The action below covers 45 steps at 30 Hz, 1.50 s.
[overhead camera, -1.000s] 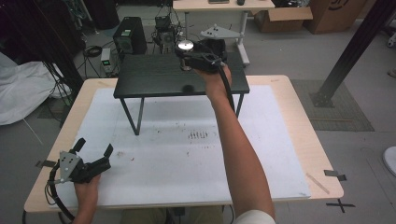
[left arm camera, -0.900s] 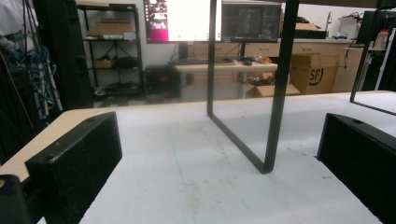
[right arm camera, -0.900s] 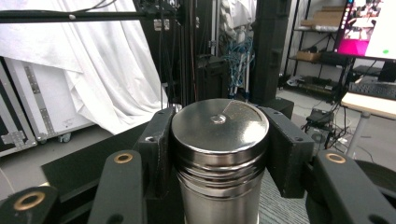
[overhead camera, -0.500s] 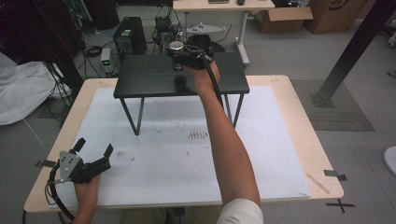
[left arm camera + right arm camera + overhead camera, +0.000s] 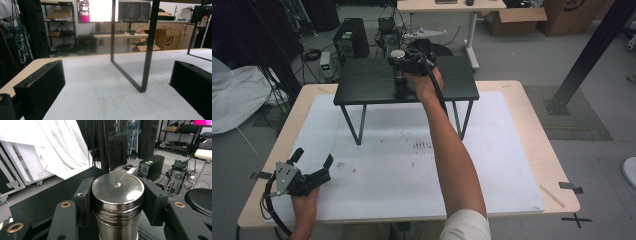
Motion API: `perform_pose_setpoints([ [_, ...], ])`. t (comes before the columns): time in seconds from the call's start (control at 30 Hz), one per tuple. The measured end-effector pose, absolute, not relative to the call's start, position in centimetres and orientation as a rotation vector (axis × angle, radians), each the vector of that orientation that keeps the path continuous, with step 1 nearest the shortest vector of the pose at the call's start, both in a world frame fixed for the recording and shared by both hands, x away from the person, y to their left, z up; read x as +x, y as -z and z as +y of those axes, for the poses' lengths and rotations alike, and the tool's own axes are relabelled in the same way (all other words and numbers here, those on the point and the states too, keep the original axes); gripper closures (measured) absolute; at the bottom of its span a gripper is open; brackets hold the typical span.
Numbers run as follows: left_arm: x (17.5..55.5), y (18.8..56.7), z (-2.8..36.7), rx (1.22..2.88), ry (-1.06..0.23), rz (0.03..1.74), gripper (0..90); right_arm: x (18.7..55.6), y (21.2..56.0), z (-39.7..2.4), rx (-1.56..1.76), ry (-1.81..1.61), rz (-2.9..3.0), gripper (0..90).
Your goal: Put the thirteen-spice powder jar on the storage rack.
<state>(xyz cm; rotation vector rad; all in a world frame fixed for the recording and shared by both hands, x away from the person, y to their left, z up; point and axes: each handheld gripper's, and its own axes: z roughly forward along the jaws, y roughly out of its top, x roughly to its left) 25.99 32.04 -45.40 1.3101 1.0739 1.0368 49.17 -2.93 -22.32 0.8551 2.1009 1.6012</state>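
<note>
Right gripper [image 5: 399, 67] sits further left over the shelf [image 5: 362, 80] than a second ago, when it was at the right part of the top; arm reaches across the table [image 5: 532, 150] as before. Left gripper [image 5: 312, 162] unchanged at the near left corner.

Right gripper: jaws clamped on a steel can [image 5: 117, 200], one pad on each side just below the lid. Can upright, shiny, with a small stud at the lid centre. In the high view the can [image 5: 398, 62] is over the middle of the shelf top; whether its base touches the shelf is hard to tell, since the hand [image 5: 424, 82] and gripper body cover it.

Left gripper: jaws spread wide, nothing between them, held low over the white mat [image 5: 412, 170] by the left hand [image 5: 304, 205]. Its own view looks along the mat toward a black shelf leg [image 5: 147, 50]; beyond, desks and monitors.

Shelf: black, flat top, thin metal legs, standing on the far half of the mat.
</note>
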Motion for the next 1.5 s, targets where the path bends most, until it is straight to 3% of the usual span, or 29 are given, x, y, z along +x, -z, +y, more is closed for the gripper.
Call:
perform_pose_setpoints([
  [0.63, 26.0, 45.4, 32.0, 1.309, -1.037, 1.074, 0.4, 49.3, 22.8, -3.0, 0.864, -1.593, 2.111, 45.3],
  [1.07, 26.0, 45.4, 32.0, 1.308, -1.037, 1.072, 0.4, 48.7, 22.4, -3.9, 0.892, -1.632, 2.067, 25.6],
  [1.23, 26.0, 45.4, 32.0, 1.306, -1.037, 1.072, 0.4, 48.3, 22.3, -5.4, 0.95, -1.694, 1.994, 7.7],
  [1.5, 26.0, 45.4, 32.0, 1.309, -1.038, 1.071, 0.4, 47.1, 21.3, -7.4, 0.947, -1.758, 1.936, 1.6],
])
